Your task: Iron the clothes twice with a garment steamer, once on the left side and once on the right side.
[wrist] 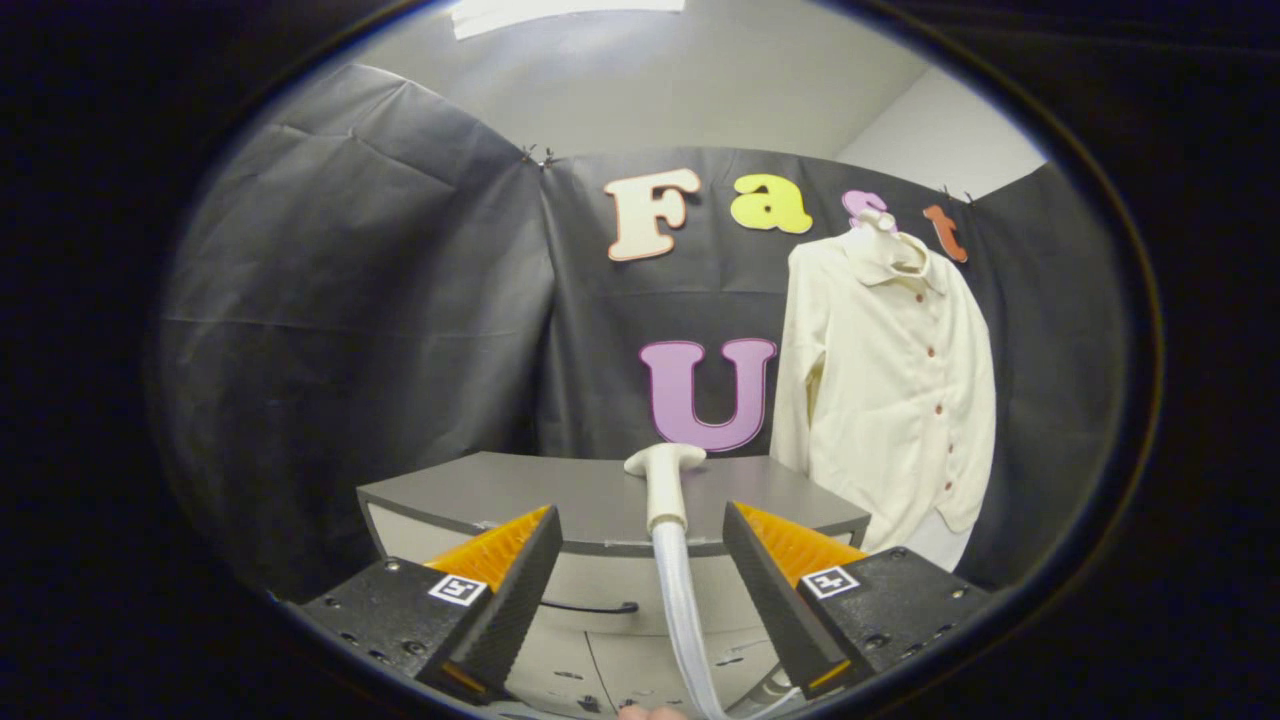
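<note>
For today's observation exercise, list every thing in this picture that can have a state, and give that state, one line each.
Gripper: open, fingers either side of the hose, not touching it.
Steamer head: upright, ahead between the fingers, not gripped.
Hose: hanging down from the steamer head.
Shirt: hanging, buttoned, beyond the right finger.
Cabinet: drawer shut.

Ahead between the spread fingers of the gripper (640,570), the steamer head (664,478) is showing smooth matt plastic, its hose (683,610) a woven braid. Beyond, the cabinet (560,490) is looking matt and smooth; the shirt (890,380) is hanging as soft cloth.
</note>
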Demonstrator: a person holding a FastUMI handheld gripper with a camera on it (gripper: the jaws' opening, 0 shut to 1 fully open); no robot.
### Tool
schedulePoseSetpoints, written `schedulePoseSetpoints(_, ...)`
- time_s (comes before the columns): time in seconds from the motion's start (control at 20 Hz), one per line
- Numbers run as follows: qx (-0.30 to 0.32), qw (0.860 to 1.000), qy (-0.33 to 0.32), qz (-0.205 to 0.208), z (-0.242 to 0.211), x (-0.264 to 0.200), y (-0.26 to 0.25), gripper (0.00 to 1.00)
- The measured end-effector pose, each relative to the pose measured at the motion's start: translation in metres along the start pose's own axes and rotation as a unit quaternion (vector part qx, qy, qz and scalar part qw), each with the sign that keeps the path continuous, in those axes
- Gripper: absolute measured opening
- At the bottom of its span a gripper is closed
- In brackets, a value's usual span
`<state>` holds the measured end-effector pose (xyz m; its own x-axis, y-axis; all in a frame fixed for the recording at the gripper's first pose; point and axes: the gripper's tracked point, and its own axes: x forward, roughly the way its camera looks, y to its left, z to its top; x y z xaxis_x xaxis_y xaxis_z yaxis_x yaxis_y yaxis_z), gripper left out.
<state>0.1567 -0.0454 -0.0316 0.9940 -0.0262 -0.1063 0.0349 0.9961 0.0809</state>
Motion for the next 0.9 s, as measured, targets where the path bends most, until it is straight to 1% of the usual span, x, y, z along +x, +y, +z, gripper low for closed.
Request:
schedulePoseSetpoints(0.4,-0.008,0.999,0.028,-0.016,-0.008,0.053,-0.013,0.99)
schedulePoseSetpoints(0.7,-0.020,0.997,0.058,-0.039,-0.015,0.093,-0.030,0.99)
schedulePoseSetpoints(0.9,-0.021,0.995,0.092,-0.031,-0.030,0.113,-0.021,0.99)
